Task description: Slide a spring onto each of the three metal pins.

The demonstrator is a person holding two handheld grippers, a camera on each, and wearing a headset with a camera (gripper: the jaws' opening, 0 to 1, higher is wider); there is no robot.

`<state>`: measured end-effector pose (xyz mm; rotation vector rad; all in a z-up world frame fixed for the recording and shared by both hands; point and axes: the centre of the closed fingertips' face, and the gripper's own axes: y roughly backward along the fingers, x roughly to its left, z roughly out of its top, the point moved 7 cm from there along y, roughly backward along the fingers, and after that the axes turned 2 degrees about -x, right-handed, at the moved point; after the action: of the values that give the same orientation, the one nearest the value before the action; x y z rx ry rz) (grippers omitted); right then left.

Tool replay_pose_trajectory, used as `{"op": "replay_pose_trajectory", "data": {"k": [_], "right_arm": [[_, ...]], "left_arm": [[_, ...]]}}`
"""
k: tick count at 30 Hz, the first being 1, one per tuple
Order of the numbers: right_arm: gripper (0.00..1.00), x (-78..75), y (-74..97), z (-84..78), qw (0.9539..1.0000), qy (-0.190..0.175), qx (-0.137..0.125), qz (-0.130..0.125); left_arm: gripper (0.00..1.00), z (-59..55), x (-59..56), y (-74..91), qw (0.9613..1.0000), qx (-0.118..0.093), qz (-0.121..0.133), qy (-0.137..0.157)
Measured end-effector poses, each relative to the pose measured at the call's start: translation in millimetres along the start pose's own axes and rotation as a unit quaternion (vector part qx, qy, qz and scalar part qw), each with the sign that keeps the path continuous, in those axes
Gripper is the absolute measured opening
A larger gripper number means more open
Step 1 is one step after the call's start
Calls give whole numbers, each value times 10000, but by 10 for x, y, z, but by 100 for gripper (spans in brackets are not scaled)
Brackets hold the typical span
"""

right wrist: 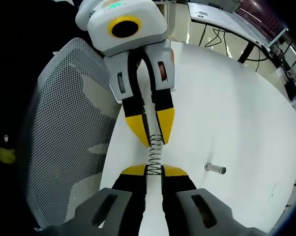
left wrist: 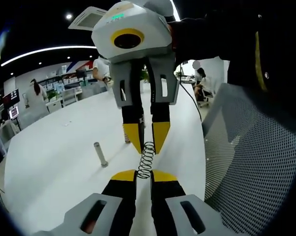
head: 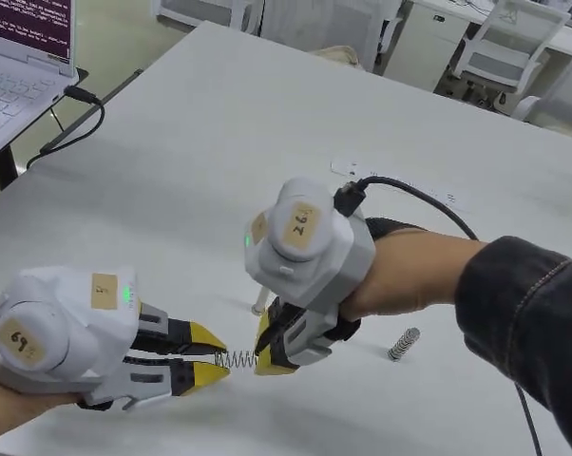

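A short steel spring (head: 237,359) is stretched level between my two grippers, just above the white table (head: 219,142). My left gripper (head: 219,358) is shut on its left end. My right gripper (head: 262,359) is shut on its right end. In the left gripper view the spring (left wrist: 146,160) runs from my own jaws up to the right gripper (left wrist: 147,142). A metal pin (left wrist: 100,154) stands on the table left of it. In the right gripper view that spring (right wrist: 155,155) reaches the left gripper (right wrist: 155,135), with a pin (right wrist: 215,168) off to the right. A second spring (head: 403,344) lies on the table.
A laptop (head: 20,57) with a black cable (head: 77,123) sits on a stand at the table's far left. A paper strip (head: 390,185) lies behind my right hand. Office chairs (head: 500,47) stand beyond the far edge. A mesh chair (left wrist: 246,162) is close beside the table.
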<state>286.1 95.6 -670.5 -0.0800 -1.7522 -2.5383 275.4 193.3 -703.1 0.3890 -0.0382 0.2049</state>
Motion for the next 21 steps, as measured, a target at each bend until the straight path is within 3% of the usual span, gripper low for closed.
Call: {"op": "replay_pose_trajectory", "data": {"k": [14, 21], "right_arm": [[11, 37, -81, -38, 9996, -62, -253, 103], [8, 31, -40, -21, 9997, 23, -249, 37]], "left_arm": [[2, 48, -38, 23, 9999, -38, -137, 71], [2, 31, -27, 20, 9999, -37, -114, 107]]}}
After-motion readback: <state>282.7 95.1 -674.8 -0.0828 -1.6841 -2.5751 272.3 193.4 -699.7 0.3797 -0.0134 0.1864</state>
